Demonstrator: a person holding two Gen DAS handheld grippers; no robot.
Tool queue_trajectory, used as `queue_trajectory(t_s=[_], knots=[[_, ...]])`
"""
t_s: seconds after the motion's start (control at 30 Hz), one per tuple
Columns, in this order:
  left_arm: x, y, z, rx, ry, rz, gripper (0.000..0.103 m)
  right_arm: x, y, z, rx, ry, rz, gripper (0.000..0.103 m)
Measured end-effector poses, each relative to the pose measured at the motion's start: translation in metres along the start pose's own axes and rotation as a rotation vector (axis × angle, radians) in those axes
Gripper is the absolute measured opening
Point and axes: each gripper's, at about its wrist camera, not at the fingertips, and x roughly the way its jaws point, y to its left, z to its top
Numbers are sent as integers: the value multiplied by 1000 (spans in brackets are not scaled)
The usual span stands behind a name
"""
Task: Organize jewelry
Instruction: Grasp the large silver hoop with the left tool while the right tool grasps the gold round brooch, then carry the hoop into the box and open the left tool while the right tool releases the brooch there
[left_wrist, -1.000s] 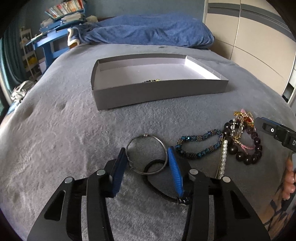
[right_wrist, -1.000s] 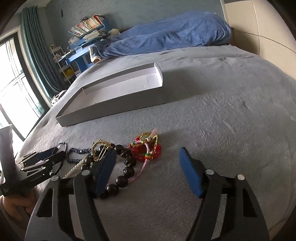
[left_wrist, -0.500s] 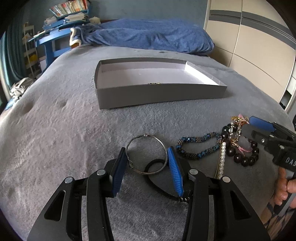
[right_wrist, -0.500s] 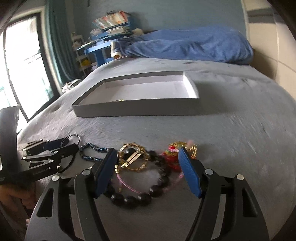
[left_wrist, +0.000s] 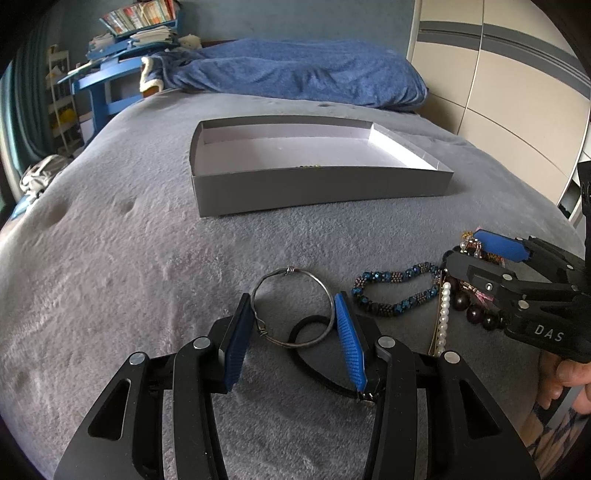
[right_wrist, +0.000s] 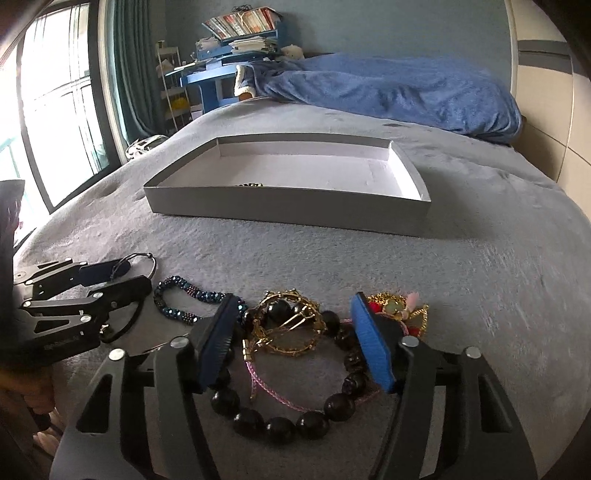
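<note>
My left gripper (left_wrist: 291, 317) rests on the grey bed cover, both blue pads touching a silver wire bangle (left_wrist: 288, 272) that lies flat; a black hair tie (left_wrist: 310, 369) lies under it. My right gripper (right_wrist: 293, 314) is over the jewelry pile, its jaws closing. A gold bangle (right_wrist: 288, 325) and a black bead bracelet (right_wrist: 280, 424) lie between them, unpressed. A pink cord (right_wrist: 273, 391) and a red and gold charm piece (right_wrist: 406, 314) sit there too. Between the grippers lie a blue beaded bracelet (left_wrist: 395, 291) and a pearl strand (left_wrist: 443, 314). The grey box (left_wrist: 321, 188) stands beyond, with a small gold item (right_wrist: 249, 184) inside.
A blue duvet (left_wrist: 295, 74) is heaped at the far end of the bed. Wardrobe doors (left_wrist: 517, 92) run along the right, and a blue desk (right_wrist: 207, 77) with books and a window (right_wrist: 55, 110) are on the left. A hand (left_wrist: 569, 373) holds the right gripper.
My right gripper has slid left over the jewelry pile and rolled level, and its jaws have narrowed. My left gripper has stayed put on the silver bangle.
</note>
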Motion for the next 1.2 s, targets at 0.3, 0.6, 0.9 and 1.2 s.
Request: queue_trajectory(t_s=[0.3, 0.6, 0.9, 1.2], knots=[[-5, 0, 1, 5, -8, 10, 46, -7, -4, -3, 19, -34, 37, 38], [-17, 0, 13, 2, -36, 0, 46, -31, -29, 2, 171, -148, 137, 37], [-33, -4, 41, 27, -101, -6, 46, -50, -62, 9, 283, -215, 147, 37], [-24, -3, 65, 44, -121, -1, 46, -49, -69, 21, 292, -223, 134, 37]])
